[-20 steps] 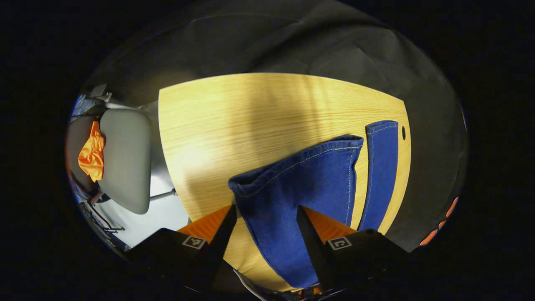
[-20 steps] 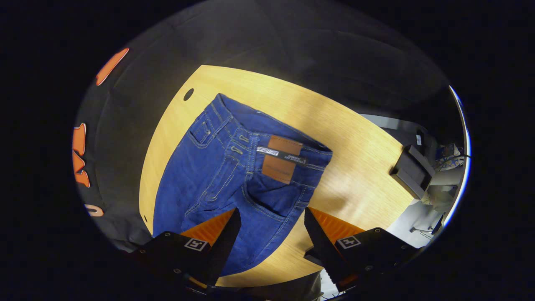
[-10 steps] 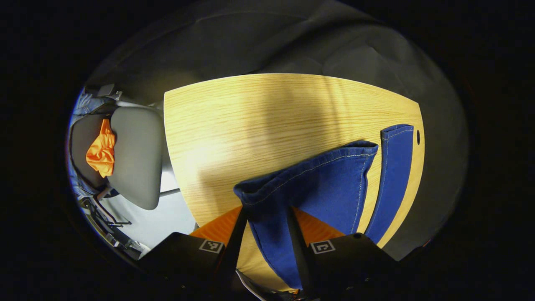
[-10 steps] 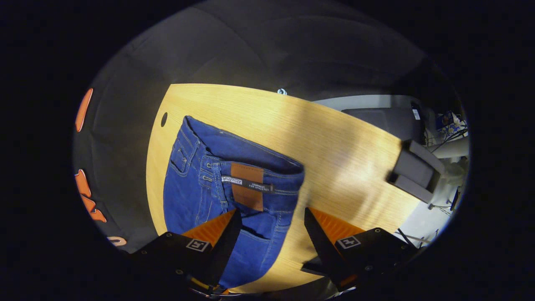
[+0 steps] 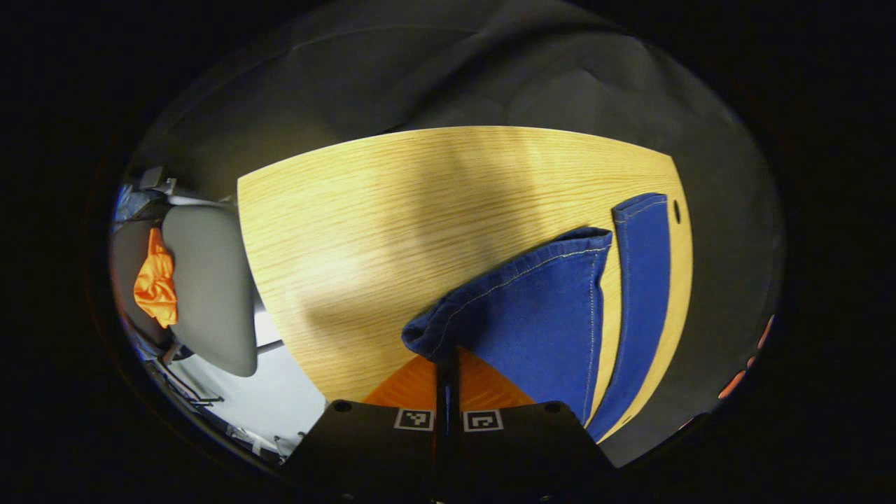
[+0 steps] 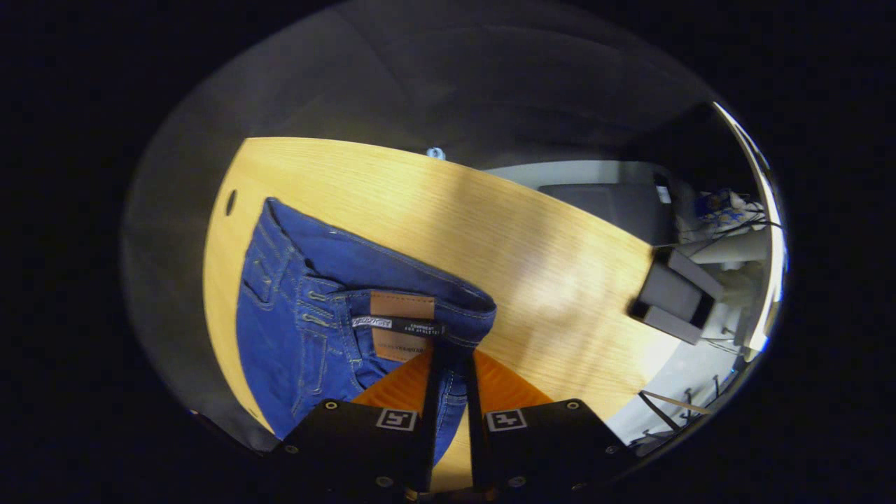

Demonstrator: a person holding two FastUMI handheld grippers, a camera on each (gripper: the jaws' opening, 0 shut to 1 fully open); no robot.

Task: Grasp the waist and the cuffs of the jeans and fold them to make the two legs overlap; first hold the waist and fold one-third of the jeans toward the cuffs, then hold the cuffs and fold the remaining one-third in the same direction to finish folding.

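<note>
Both pairs of jaws have snapped together over the last second: the left hand-held gripper [image 5: 446, 360], which stood wide around the near trouser leg, now pinches the corner of the near cuff [image 5: 448, 323], and the right hand-held gripper [image 6: 448, 371], open a moment ago, is now clamped on the waistband [image 6: 458, 318] just beside the brown leather patch [image 6: 400, 323]. Denim runs down between the right one's orange fingers [image 6: 402, 388], so that grip looks real; on the left the fingers meet with barely a slit and the hem sits right at their tips, a thinner bite by the look of it. The blue jeans [image 6: 294, 329] lie flat on the pale wooden bench [image 5: 392, 210], the far leg [image 5: 640, 280] stretched out beside the near one with a strip of wood between them in the left gripper view. So this is the opening step, waist and cuff both taken, legs not yet overlapped. Next, I'd say, both hands must lift together and carry the near side across onto the far leg, keeping the fabric taut between the two grips so the seam lines up. Watch that left corner; it could slip free once the weight comes on.
</note>
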